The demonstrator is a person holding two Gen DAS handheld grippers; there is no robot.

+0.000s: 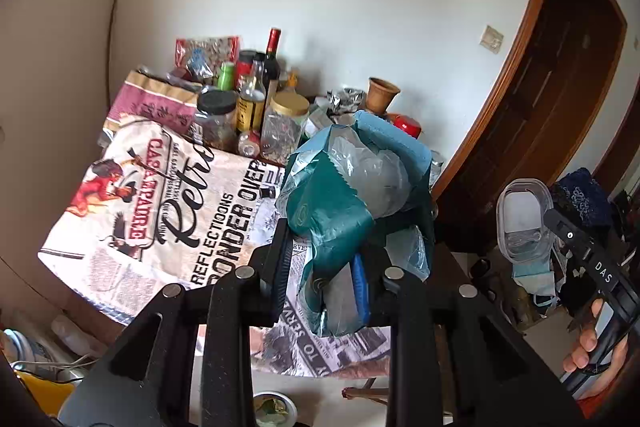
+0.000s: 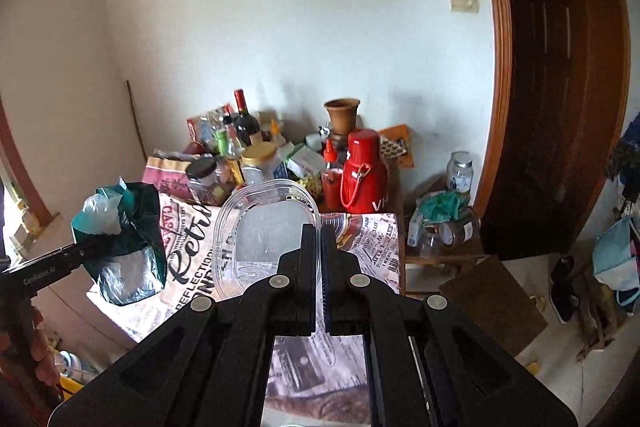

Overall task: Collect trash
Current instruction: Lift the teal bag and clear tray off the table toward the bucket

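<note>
1. My left gripper clamps the green wrapper, lifted above the table.
2. My right gripper pinches the clear plastic tub by its rim.
3. Both pieces are picked up; binning them remains, I judge.

My left gripper's pads are mostly buried in the teal bag bundle; I cannot see the contact faces. The bundle hides the table's far right corner and the lower half of the red flask. In the right wrist view, my gripper body covers the near edge of the newspaper-print tablecloth and the lower rim of the clear plastic container. My left hand is cut off by the frame edge. Bottle labels at the back are too small to read.
</note>
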